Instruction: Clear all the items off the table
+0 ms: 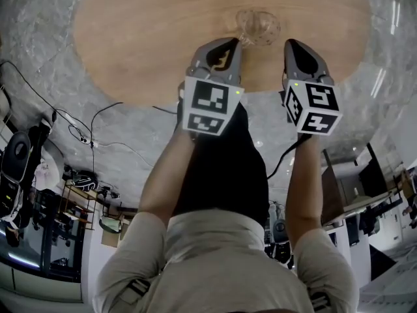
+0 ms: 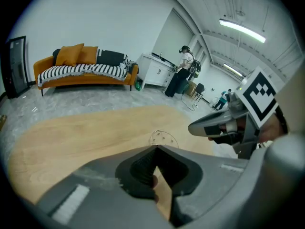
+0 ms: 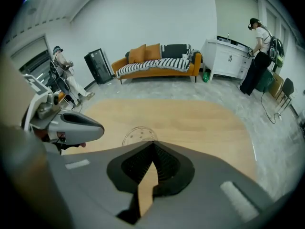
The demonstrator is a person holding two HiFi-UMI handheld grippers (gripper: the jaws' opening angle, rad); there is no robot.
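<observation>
A small clear glass dish (image 1: 258, 26) stands on the oval wooden table (image 1: 130, 31), near its edge. My left gripper (image 1: 234, 42) hovers just short of the dish on its left side, and my right gripper (image 1: 290, 44) just short on its right. Neither touches it. In the left gripper view the dish (image 2: 163, 138) shows right beyond the closed tips of the left gripper (image 2: 156, 147), with the right gripper (image 2: 214, 126) alongside. The right gripper view shows the dish (image 3: 138, 135) just past the right gripper (image 3: 153, 142), whose jaws meet with nothing held.
An orange sofa (image 2: 86, 70) with a striped throw stands beyond the table. White cabinets (image 3: 228, 58) and a standing person (image 3: 257, 56) are at the far wall. Another person (image 3: 64, 73) stands by a black cabinet (image 3: 97, 66). Cables (image 1: 98, 132) lie on the marble floor.
</observation>
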